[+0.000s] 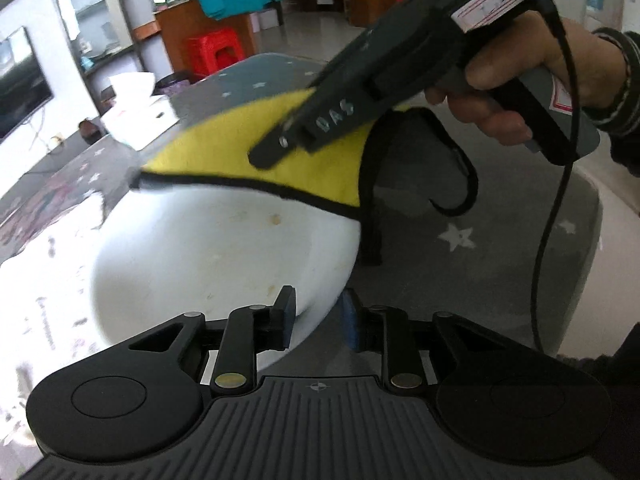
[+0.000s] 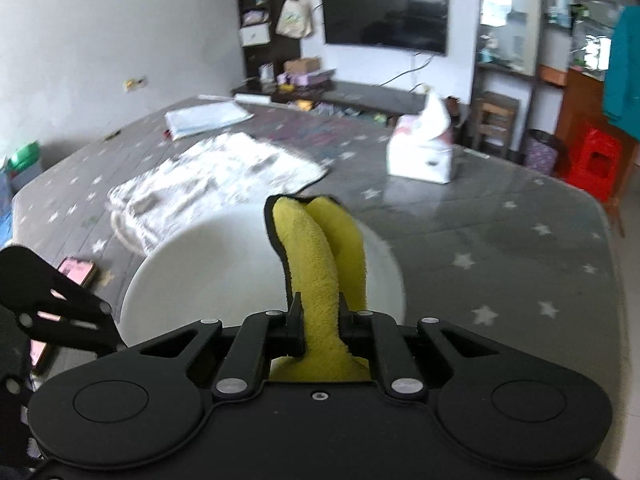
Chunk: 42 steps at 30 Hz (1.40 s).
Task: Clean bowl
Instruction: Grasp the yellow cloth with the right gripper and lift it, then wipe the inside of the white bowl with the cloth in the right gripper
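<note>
the bowl [image 2: 224,264] is sitting on the table [image 2: 500,216] (near its front edge), the cloth [image 2: 316,264] hanging over it, the tissue box [image 2: 420,160] lying behind.

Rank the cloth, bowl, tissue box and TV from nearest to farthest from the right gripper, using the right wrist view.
1. cloth, clamped in the right gripper
2. bowl, just below
3. tissue box, mid-table, right
4. TV, on the far wall

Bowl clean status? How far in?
Done: both grasps set. The left tongs pinch the bowl rim and hold it tilted; the right tongs are shut on the yellow cloth.
In hand: the cloth is at the bowl's far rim, blurred.
Left: brown spots remain on the inner wall, so wiping isn't finished. The bowl still has to go back on the table.
</note>
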### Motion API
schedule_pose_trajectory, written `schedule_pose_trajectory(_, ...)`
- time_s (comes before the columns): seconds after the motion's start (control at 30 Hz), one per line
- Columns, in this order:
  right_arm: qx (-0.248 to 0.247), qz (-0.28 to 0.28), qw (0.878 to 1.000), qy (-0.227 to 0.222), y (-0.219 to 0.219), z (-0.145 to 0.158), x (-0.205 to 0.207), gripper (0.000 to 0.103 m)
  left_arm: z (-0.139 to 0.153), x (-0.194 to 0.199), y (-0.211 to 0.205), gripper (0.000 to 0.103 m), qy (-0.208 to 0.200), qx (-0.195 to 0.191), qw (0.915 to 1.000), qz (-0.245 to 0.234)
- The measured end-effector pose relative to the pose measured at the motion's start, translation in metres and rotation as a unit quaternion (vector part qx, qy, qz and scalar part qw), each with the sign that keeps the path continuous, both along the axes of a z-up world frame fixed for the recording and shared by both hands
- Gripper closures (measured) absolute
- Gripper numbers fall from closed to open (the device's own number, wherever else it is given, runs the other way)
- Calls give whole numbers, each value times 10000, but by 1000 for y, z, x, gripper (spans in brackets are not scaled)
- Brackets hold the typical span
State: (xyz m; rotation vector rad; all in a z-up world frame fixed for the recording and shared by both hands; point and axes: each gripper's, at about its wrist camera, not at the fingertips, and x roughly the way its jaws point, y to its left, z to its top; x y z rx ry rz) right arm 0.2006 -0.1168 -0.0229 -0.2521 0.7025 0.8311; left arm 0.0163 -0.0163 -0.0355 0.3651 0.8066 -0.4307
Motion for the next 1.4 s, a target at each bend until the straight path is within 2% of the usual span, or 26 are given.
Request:
schedule_pose_trajectory(0.23,-226,539,9982,161,28,-8,-14,90,12,-18,15,72,-61,-254,9994,235)
schedule_pose_trajectory(0.43,-251,1103,9923,495,54,-11,-21,90,13,-16,12,72,-81,-277,9993,245)
schedule_pose_trajectory(0.73,-251,1592,9847,655,87,-19,-26,90,8,-16,16,72,-134,-311,9991,251)
schedule_pose_trajectory(1.03,-43,1733,9817,790,120,-23,-10,90,4,-8,19,72,-129,-362,9989,269)
schedule_pose_trajectory(1.4,-1,1286,9914,241,143,-29,17,90,2,4,18,72,-114,-427,9988,226)
